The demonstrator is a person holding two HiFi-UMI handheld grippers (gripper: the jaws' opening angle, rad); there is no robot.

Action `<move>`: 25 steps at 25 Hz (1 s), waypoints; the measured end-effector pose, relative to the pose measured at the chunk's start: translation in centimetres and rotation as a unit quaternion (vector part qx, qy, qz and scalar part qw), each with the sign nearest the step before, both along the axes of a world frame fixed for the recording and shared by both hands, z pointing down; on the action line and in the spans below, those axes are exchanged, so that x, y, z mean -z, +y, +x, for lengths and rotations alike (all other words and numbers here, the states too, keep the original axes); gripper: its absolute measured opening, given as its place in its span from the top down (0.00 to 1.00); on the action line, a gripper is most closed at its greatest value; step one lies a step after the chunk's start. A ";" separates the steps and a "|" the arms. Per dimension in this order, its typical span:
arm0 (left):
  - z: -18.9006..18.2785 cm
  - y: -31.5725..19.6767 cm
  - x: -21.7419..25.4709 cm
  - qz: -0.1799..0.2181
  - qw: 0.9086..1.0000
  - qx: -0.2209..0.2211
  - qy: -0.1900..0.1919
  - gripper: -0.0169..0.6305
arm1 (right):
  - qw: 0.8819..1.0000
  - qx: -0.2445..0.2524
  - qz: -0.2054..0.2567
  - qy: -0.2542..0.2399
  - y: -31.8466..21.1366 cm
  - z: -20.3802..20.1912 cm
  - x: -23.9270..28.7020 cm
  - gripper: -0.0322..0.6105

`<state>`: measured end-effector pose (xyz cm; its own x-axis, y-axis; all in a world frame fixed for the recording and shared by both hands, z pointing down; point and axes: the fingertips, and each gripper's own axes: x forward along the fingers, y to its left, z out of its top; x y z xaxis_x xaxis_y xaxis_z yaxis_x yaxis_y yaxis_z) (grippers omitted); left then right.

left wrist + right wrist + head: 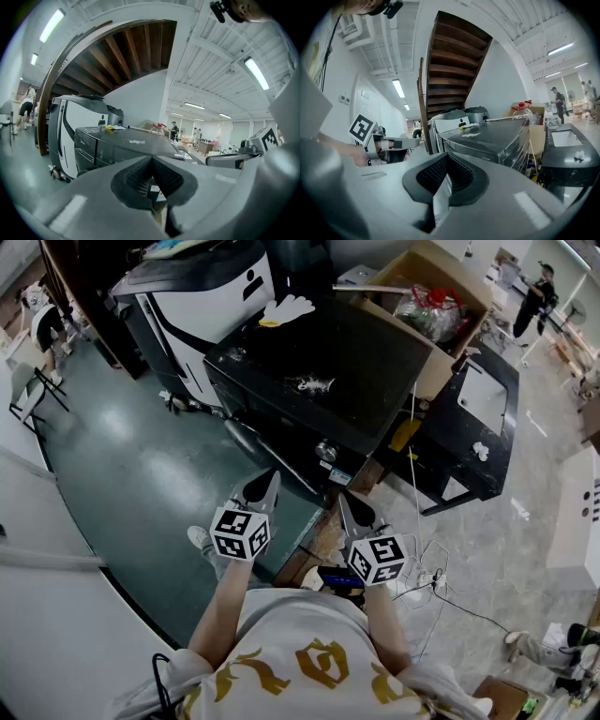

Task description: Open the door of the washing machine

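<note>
The washing machine (319, 362) is the black box sitting dead centre in the head view, at 12 o'clock from both grippers. You're mostly looking down on its scuffed top. The front face is seen at a steep angle, with a round silver knob (325, 450) near its upper edge, and I can't really make out the door from here.

The left gripper (272, 478) hangs at about 7 o'clock from the knob, a bit short of the front and not touching it. The right gripper (344, 500) is at about 5 o'clock from the knob, just beside the left one. Both are pressed together with nothing pinched. In each gripper view the dark pads meet in a tight V, and that goes for the left gripper (151, 161) and the right gripper (446, 159), with the machine (126, 143) ahead.

Around it: a cardboard box (441, 296) of stuff at 2 o'clock, a white-and-black appliance (202, 296) at 10 o'clock, and a low black unit (478, 418) at 3 o'clock. Cables (431, 577) trail over the floor at 5 o'clock.
</note>
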<state>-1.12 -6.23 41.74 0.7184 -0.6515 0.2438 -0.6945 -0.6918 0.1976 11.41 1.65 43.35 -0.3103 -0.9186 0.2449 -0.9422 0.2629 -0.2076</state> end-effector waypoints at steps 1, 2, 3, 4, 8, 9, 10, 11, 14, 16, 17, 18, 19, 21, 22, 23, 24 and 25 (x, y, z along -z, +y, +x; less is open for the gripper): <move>0.1 0.0 0.0 -0.001 1.000 0.001 0.002 0.97 | 1.000 0.000 0.000 0.000 0.0 0.1 0.0 0.92; 0.1 0.0 0.0 -0.003 1.000 0.001 0.005 0.97 | 1.000 -0.001 -0.001 -0.001 0.0 0.1 -0.1 0.92; 0.2 -0.1 0.0 -0.004 1.000 0.003 0.008 0.97 | 1.000 -0.001 -0.002 -0.001 0.0 0.2 -0.1 0.92; 0.2 -0.1 0.0 -0.006 1.000 0.004 0.010 0.97 | 1.000 -0.001 -0.002 -0.001 0.0 0.2 -0.2 0.92; 0.0 -0.4 -0.4 -0.012 1.000 0.010 0.015 0.97 | 1.000 0.000 -0.002 0.000 -0.1 0.3 -0.4 0.92; -0.1 -0.4 -0.4 -0.014 1.000 0.011 0.016 0.97 | 1.000 -0.001 -0.002 0.000 -0.1 0.3 -0.4 0.92; -0.2 -0.5 -0.4 -0.016 1.000 0.014 0.018 0.97 | 1.000 -0.002 -0.002 -0.001 -0.2 0.4 -0.4 0.92; -0.3 -0.6 -0.5 -0.019 1.000 0.016 0.019 0.97 | 1.000 -0.004 -0.002 -0.003 -0.2 0.5 -0.5 0.92; -0.6 -0.9 -1.2 -0.029 0.999 0.028 0.011 0.97 | 1.000 -0.017 -0.003 -0.013 -0.3 1.0 -0.6 0.92; -0.8 -1.0 -2.0 -0.036 0.999 0.032 0.001 0.92 | 1.000 -0.023 -0.004 -0.019 -0.4 1.4 -0.7 0.92; -0.8 -1.1 -2.3 -0.041 0.999 0.035 0.000 0.90 | 0.999 -0.024 -0.005 -0.020 -0.5 1.5 -0.8 0.92; -0.9 -1.2 -2.6 -0.045 0.998 0.037 -0.001 0.90 | 0.999 -0.025 -0.006 -0.021 -0.5 1.6 -0.9 0.92; -0.8 -1.3 -3.0 -0.048 0.998 0.038 -0.002 0.90 | 0.999 -0.025 -0.007 -0.021 -0.6 1.6 -1.0 0.92; -0.5 -1.7 -3.9 -0.058 0.998 0.035 -0.010 0.86 | 0.999 -0.028 -0.011 -0.022 -0.7 1.8 -1.5 0.92; -0.3 -2.0 -4.5 -0.064 0.997 0.030 -0.015 0.84 | 0.999 -0.029 -0.013 -0.023 -0.8 1.9 -1.7 0.92; 0.0 -2.3 -5.0 -0.070 0.997 0.026 -0.021 0.82 | 0.999 -0.031 -0.015 -0.024 -1.0 2.0 -1.9 0.92; 0.2 -2.7 -5.5 -0.075 0.997 0.022 -0.027 0.80 | 0.999 -0.032 -0.017 -0.024 -1.1 2.1 -2.1 0.92; 0.4 -3.1 -5.9 -0.077 0.996 0.019 -0.034 0.80 | 0.999 -0.032 -0.019 -0.023 -1.3 2.1 -2.3 0.92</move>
